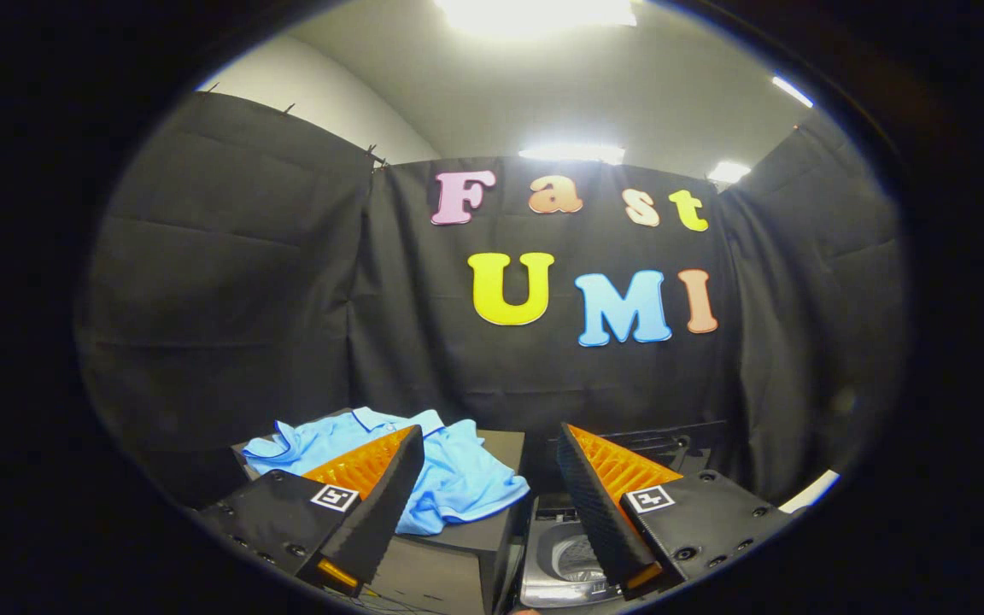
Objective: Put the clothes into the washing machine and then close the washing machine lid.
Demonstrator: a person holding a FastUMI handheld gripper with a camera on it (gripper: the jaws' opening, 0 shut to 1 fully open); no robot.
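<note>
Glaring ceiling lights (pixel 535 13), dim booth, fisheye warp

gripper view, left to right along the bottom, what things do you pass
left claw finger → blue shirt lying on a black box → washing machine, lid open → right claw finger; the claw is open, holding nothing.

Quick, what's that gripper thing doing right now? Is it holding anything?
Gripper: open and holding nothing; its fingers are spread apart, with the blue shirt lying just ahead on a dark box beside the washing machine.
</note>
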